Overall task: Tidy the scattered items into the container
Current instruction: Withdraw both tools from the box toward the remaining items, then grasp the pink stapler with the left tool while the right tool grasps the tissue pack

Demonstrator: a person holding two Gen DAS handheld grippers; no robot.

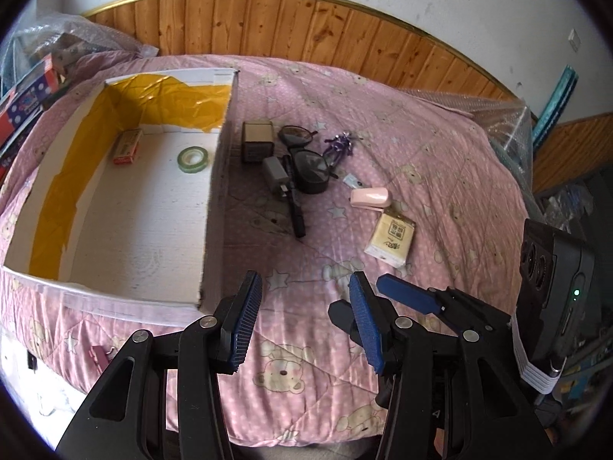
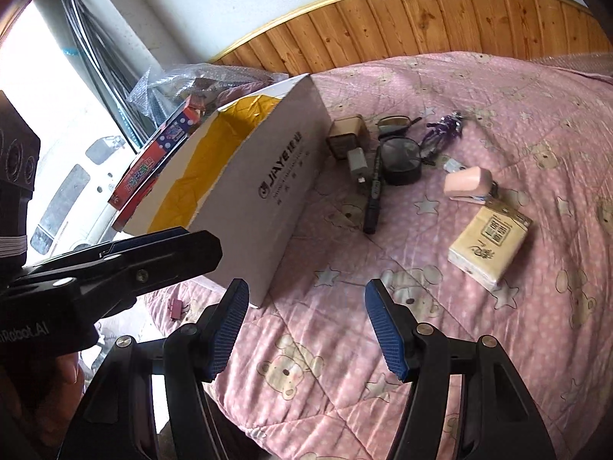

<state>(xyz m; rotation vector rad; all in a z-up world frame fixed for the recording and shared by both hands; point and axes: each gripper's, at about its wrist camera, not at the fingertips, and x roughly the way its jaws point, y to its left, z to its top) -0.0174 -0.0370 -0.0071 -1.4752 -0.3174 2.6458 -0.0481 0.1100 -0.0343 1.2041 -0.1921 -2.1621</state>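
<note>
We see 2 items in the box [image 1: 214,207], about 8 still on the quilt [image 1: 440,161]; left gripper [image 1: 302,322] and right gripper [image 2: 306,329] gape wide, holding nothing.

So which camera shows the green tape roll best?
The left wrist view: the tape roll lies flat on the box floor, fully visible. In the right wrist view the box wall hides it completely.
</note>
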